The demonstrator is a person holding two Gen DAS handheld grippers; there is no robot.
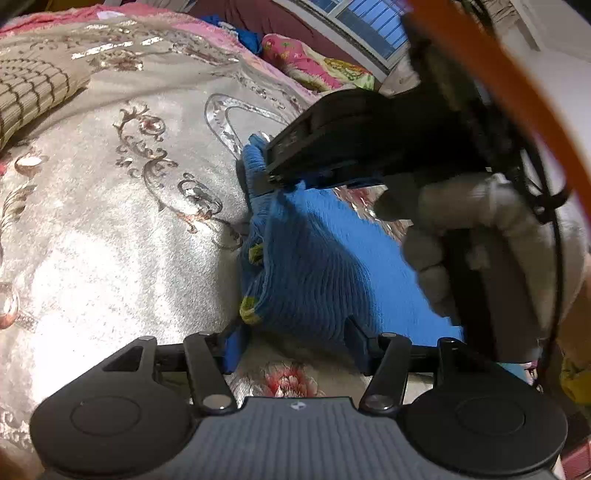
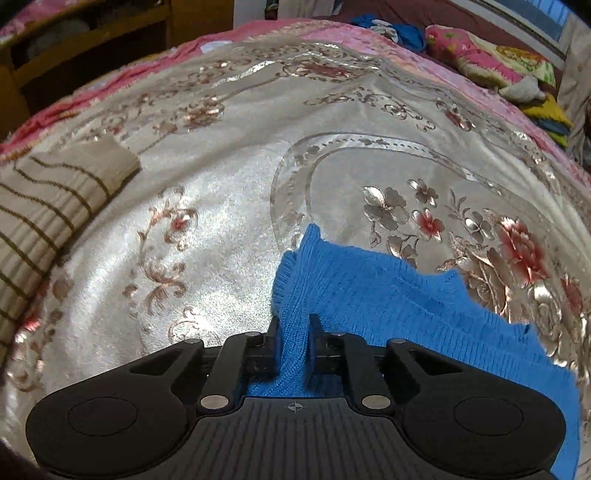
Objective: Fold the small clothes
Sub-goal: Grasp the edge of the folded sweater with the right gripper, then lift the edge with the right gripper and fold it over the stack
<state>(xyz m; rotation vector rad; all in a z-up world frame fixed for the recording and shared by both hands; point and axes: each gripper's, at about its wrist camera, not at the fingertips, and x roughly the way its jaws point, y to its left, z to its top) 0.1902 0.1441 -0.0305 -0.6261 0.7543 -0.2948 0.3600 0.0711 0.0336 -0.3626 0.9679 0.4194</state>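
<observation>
A small blue knitted garment [image 1: 317, 266] with yellow-green trim lies on the silvery floral bedspread [image 1: 110, 229]. My left gripper [image 1: 295, 347] is open, its blue-padded fingers [image 1: 233, 347] standing either side of the garment's near edge. My right gripper [image 2: 293, 343] is shut on a fold of the same blue garment [image 2: 369, 295] and holds its edge. The right gripper also shows in the left wrist view [image 1: 280, 166], held by a gloved hand, pinching the garment's far end.
A beige striped folded garment [image 2: 48, 210] lies at the left. A pink floral pillow [image 2: 480, 55] and other blue cloth [image 2: 388, 29] lie at the far side of the bed. A window [image 1: 362, 22] is behind.
</observation>
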